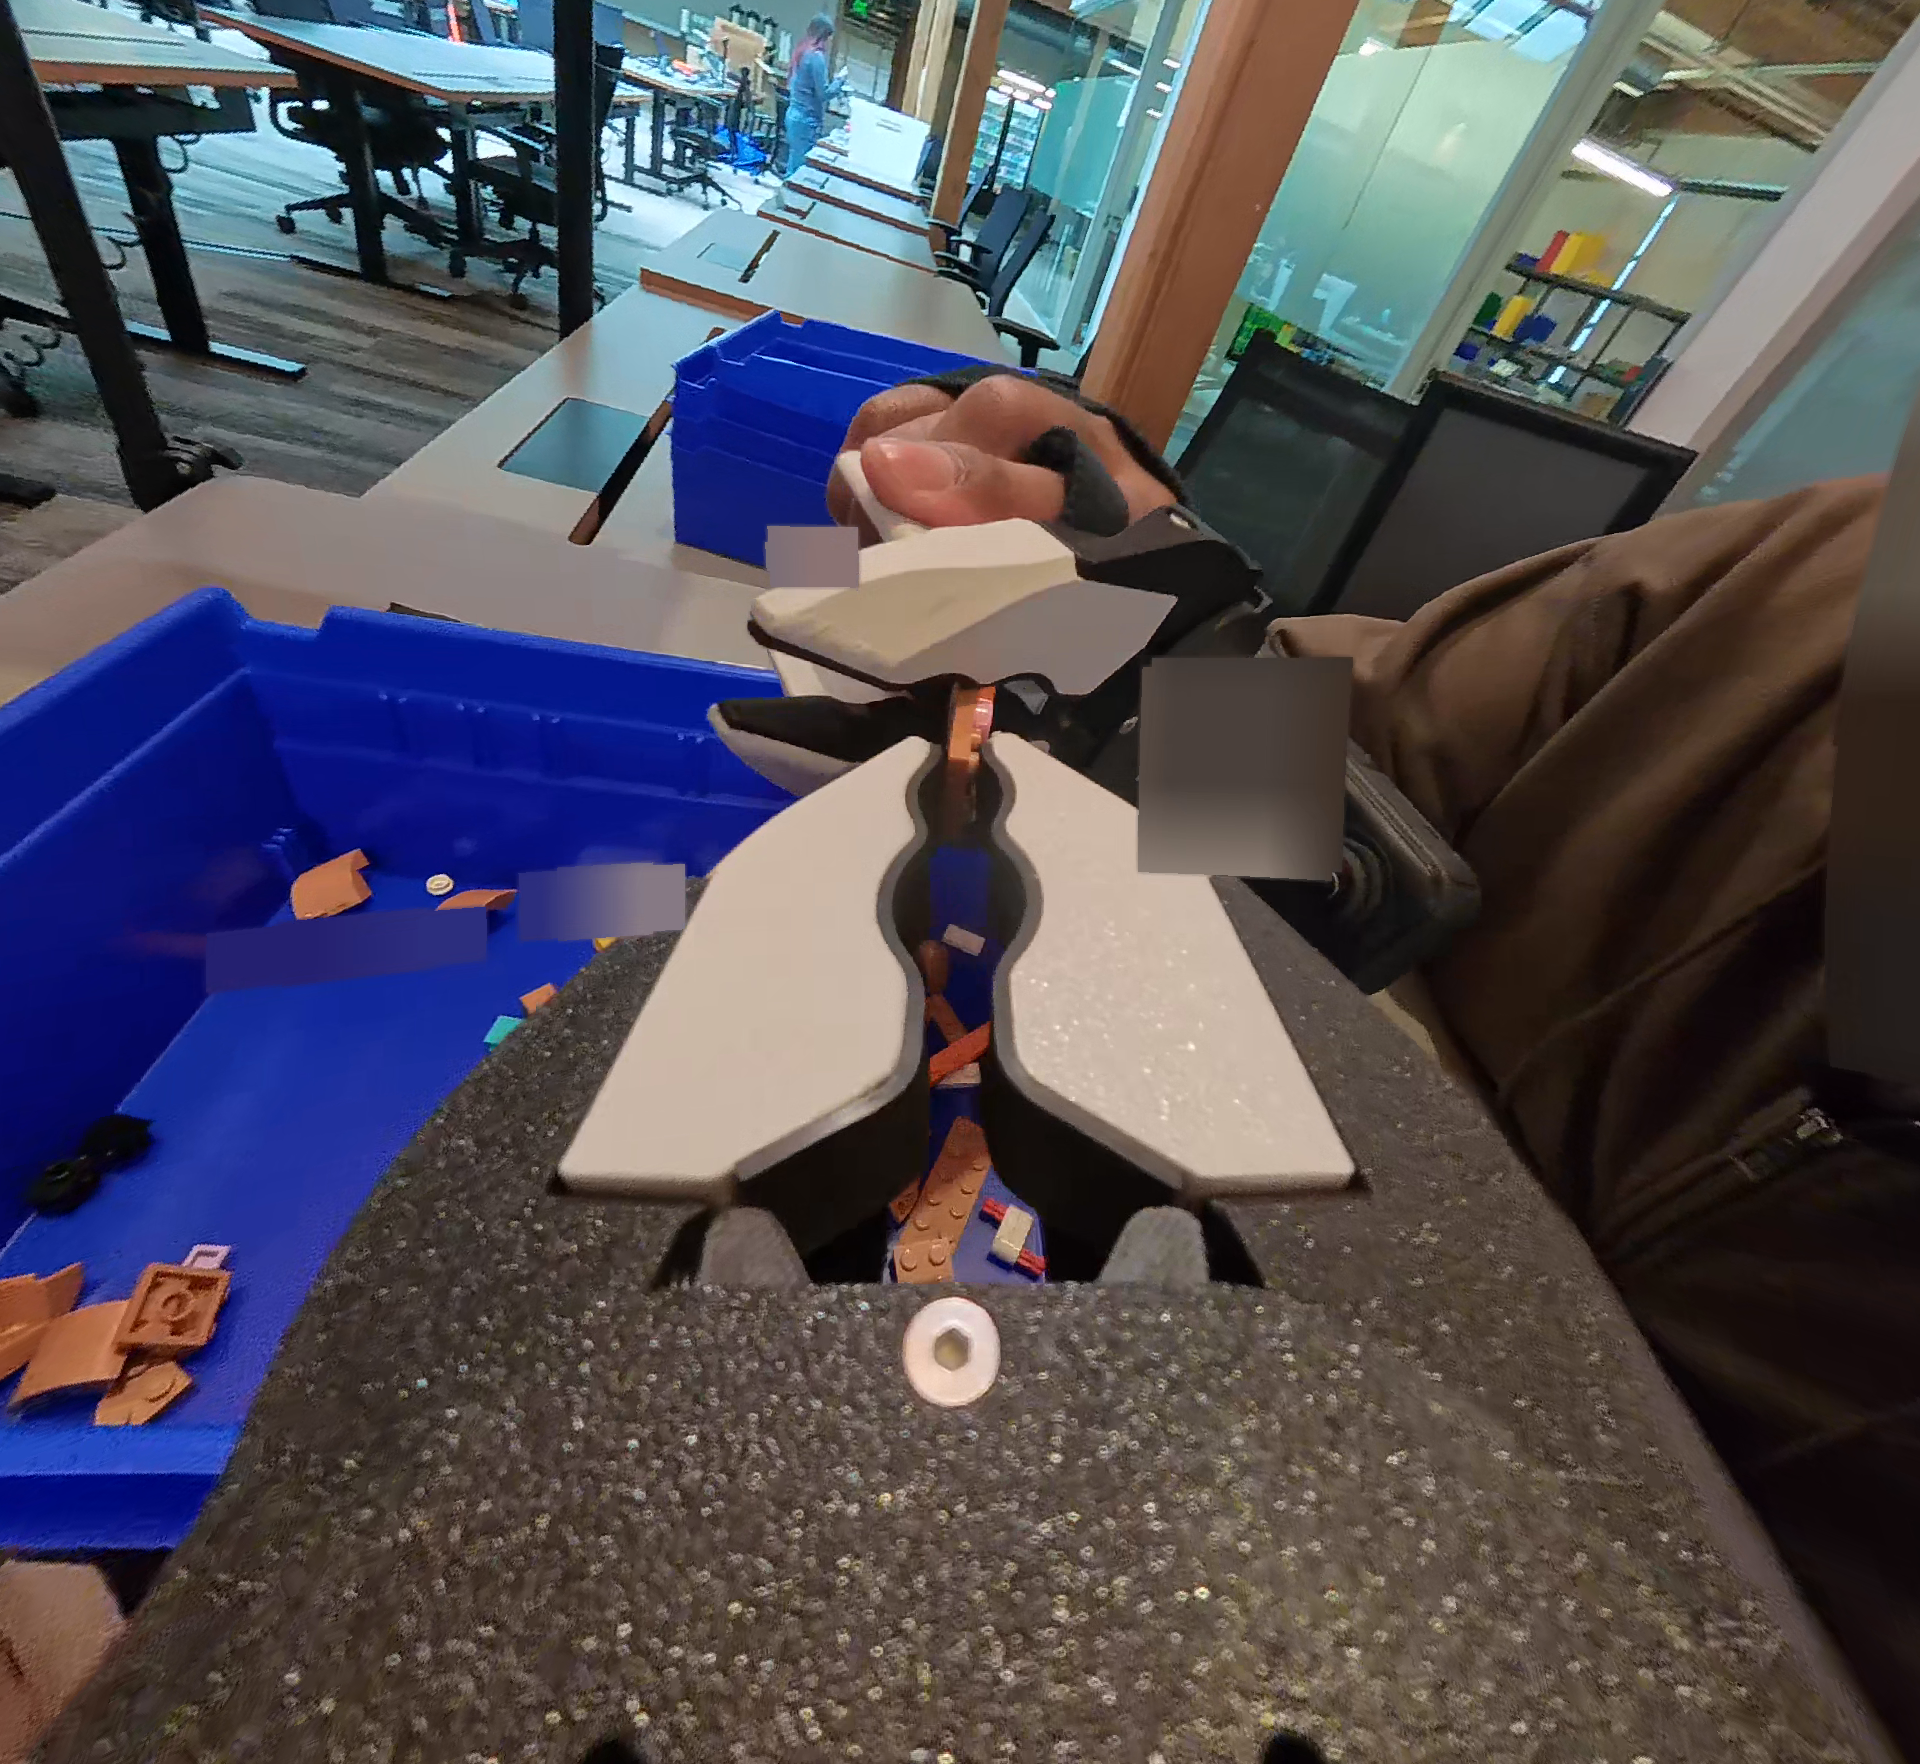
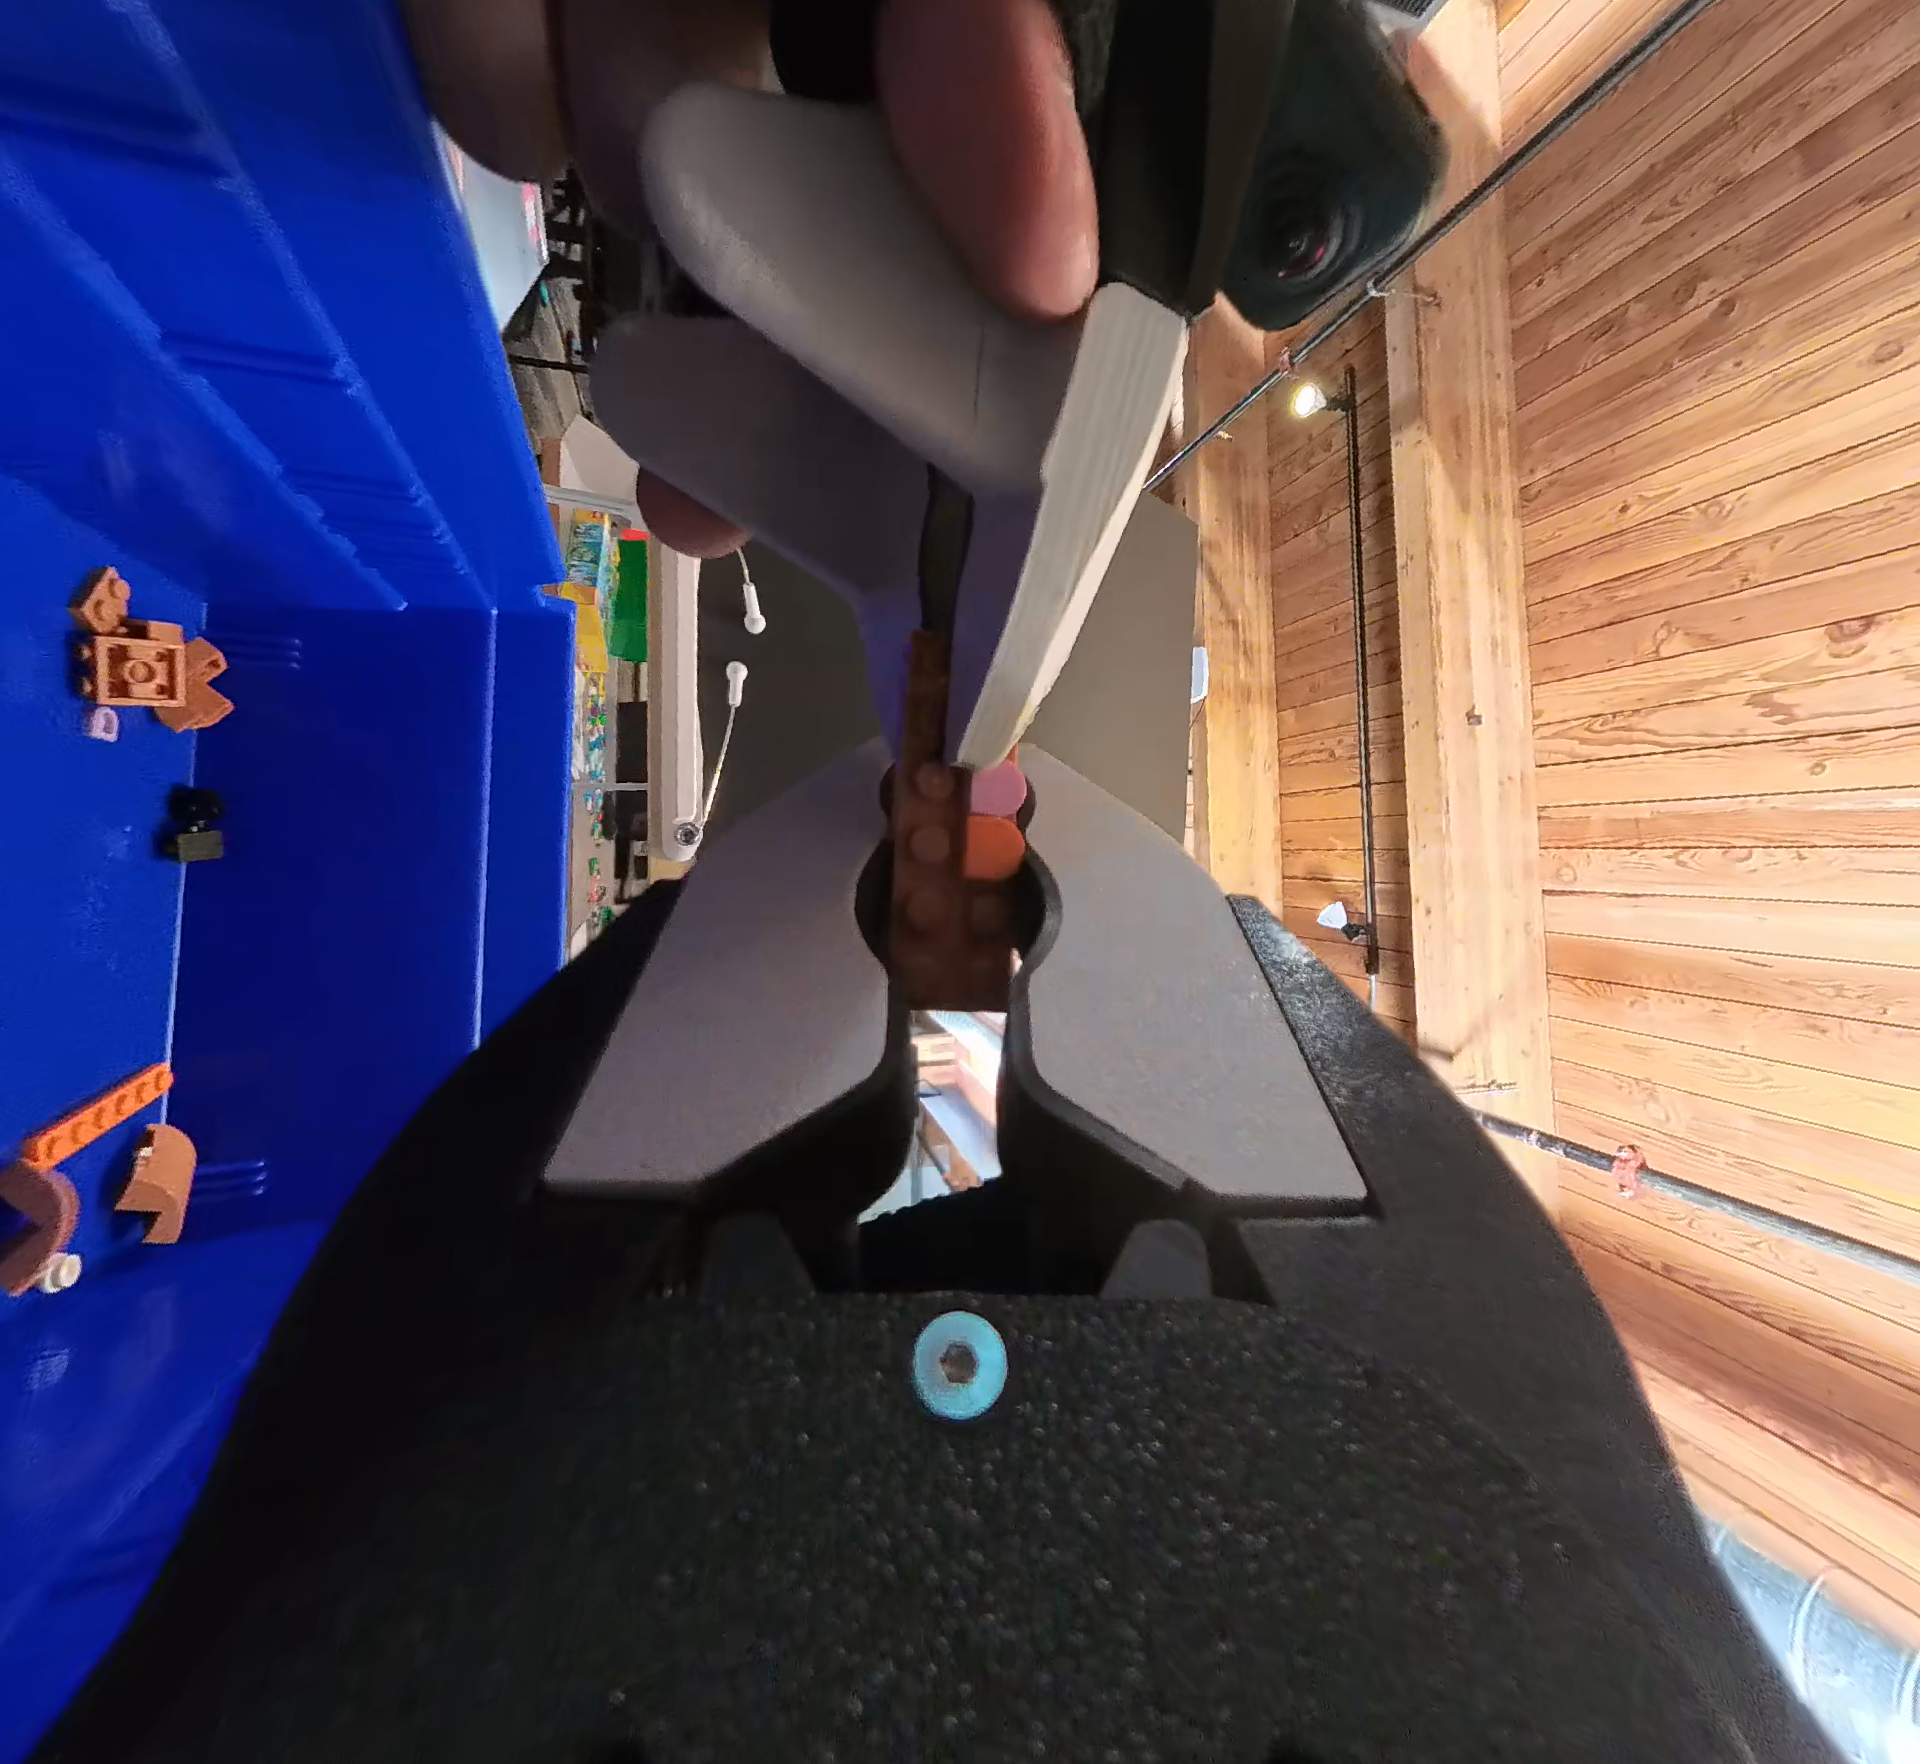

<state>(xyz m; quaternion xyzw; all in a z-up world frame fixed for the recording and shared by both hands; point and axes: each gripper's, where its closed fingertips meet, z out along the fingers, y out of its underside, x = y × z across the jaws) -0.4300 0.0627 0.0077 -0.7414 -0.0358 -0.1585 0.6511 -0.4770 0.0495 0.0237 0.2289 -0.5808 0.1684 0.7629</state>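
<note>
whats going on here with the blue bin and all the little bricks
A person holds a pair of tongs in each hand, above a blue plastic bin with loose brown and orange toy bricks scattered on its floor. The left tongs and the right tongs are both shut on the same small brown studded plate assembly with a pink round piece, gripping it from opposite ends in mid-air. A stack of empty blue bins sits behind on the table.

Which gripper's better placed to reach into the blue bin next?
Left, likely: both grip the brown plate, but left gripper hovers over pieces in the blue bin; right gripper faces the wooden wall.
</note>
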